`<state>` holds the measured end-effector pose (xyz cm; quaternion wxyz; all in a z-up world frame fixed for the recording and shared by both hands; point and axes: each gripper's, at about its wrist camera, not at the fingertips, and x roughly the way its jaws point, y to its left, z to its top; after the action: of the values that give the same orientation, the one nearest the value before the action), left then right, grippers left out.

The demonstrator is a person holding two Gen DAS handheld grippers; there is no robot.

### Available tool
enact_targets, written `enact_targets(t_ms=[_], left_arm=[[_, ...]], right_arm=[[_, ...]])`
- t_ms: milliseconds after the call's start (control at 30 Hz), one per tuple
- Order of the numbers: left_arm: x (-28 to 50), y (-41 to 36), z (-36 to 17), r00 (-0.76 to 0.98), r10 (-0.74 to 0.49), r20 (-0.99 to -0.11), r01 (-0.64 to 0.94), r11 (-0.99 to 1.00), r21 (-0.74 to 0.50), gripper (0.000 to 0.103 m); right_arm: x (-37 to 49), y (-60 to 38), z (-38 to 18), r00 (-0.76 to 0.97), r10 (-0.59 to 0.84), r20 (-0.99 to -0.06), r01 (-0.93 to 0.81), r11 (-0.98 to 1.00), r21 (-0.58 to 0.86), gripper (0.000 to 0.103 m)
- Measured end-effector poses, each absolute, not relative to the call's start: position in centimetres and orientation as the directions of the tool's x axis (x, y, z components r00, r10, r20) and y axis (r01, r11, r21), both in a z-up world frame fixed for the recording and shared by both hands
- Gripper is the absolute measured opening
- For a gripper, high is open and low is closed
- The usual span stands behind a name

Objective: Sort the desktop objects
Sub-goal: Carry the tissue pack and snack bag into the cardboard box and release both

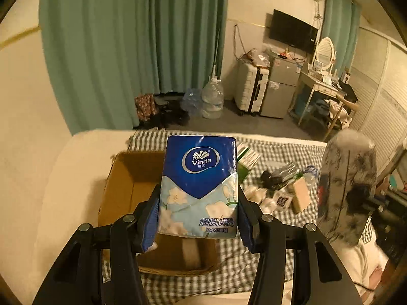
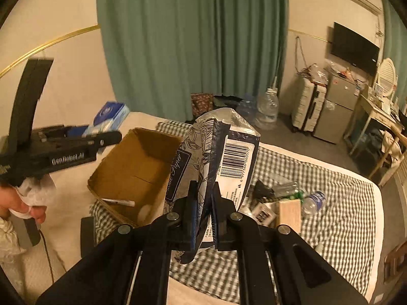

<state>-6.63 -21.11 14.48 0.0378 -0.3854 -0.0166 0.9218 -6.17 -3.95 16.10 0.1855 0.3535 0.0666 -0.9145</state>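
Bed: checked cloth [image 1: 254, 259] under cardboard box [image 1: 122, 178].
Left gripper [image 1: 198, 216]: clamps Vinda tissue pack [image 1: 199, 178].
Right gripper [image 2: 203, 216]: pinches patterned tissue bag [image 2: 218, 152].

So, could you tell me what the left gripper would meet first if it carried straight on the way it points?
Probably the open cardboard box: the left gripper, shut on the Vinda tissue pack, points down over it. Depth is unclear, so it could pass over the far rim instead.
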Motion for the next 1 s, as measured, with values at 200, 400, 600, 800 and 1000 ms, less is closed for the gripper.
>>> enact_targets(t_ms=[200, 400, 600, 800, 1000], left_arm=[[-7.4, -26.8, 10.2, -0.672, 0.077, -0.737, -0.016, -0.996, -0.09, 0.053], [-8.0, -30.3, 6.6, -0.656, 0.082, -0.75, 0.032, -0.99, -0.136, 0.053], [-9.8, -31.6, 4.2, -0.627, 0.116, -0.77, 0.038, -0.983, -0.179, 0.053], [-10.5, -32.2, 2.4, -0.606, 0.149, -0.781, 0.022, -0.979, -0.203, 0.058], [-10.1, -31.8, 2.4, -0.613, 0.044, -0.789, 0.083, -0.989, -0.12, 0.096]], right_arm=[[-7.3, -9.1, 14.5, -0.623, -0.307, -0.719, 0.423, -0.906, 0.021, 0.009], [-8.9, -15.2, 11.8, -0.567, -0.338, -0.751, 0.46, -0.886, 0.051, 0.009], [-10.4, -19.8, 9.3, -0.592, -0.308, -0.744, 0.451, -0.892, 0.01, 0.008], [-12.7, -21.4, 7.0, -0.564, -0.285, -0.775, 0.425, -0.905, 0.023, 0.017], [-13.5, -20.2, 8.1, -0.63, -0.22, -0.744, 0.345, -0.938, -0.015, 0.052]])
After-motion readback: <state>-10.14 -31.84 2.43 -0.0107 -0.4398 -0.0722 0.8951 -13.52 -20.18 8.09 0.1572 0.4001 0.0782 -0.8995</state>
